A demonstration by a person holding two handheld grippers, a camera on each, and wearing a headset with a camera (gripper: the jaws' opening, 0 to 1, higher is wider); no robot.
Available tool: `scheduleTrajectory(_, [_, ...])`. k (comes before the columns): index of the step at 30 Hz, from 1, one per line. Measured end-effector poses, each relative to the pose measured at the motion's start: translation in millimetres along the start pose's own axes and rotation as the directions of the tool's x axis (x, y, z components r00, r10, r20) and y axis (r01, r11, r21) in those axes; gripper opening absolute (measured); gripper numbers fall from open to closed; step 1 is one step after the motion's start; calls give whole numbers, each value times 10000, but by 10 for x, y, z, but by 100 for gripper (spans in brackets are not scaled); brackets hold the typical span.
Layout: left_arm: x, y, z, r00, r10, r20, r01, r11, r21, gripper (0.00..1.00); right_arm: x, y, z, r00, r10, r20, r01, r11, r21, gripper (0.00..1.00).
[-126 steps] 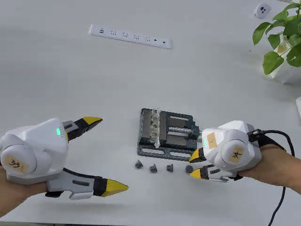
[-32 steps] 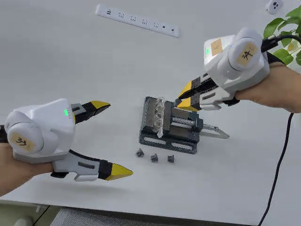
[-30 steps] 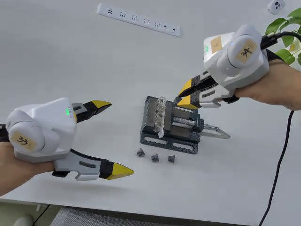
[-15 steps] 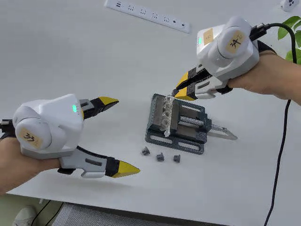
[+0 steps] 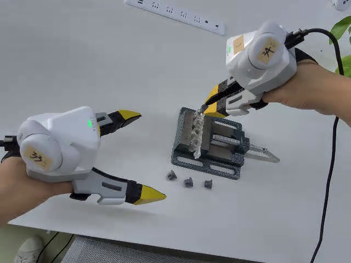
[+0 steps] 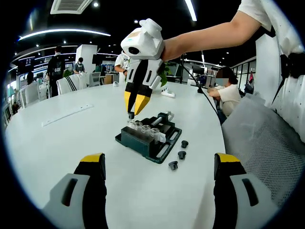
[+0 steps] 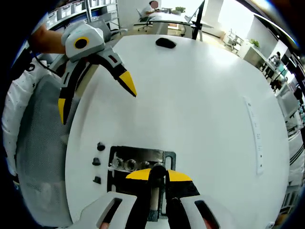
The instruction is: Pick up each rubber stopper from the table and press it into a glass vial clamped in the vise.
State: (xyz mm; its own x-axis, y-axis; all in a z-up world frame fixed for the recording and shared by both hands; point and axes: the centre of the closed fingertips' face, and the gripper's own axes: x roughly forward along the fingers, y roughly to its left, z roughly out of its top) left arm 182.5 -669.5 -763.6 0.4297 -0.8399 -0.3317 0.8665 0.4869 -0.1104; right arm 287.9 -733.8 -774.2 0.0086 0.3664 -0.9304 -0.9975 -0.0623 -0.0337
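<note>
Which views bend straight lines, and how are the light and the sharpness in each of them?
Head view: no bending, soft even light, only faint shadows beside the vise, all sharp. Left gripper view: fisheye, the table edge curves, ceiling lamps glare. Right gripper view: fisheye, the power strip bows, bright glare at the top.

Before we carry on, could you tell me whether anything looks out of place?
Nothing stands out: the vials stand in a row in the vise, three stoppers sit on the table beside it, and the right claw holds a fourth stopper over the end vial.
</note>
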Motion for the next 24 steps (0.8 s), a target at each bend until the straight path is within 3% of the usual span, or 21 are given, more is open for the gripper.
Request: scheduleTrajectory(24, [6, 9, -35, 10000, 0, 16, 0, 9999, -157, 93, 68, 9, -31, 9995, 147, -266, -150, 9998, -103, 6])
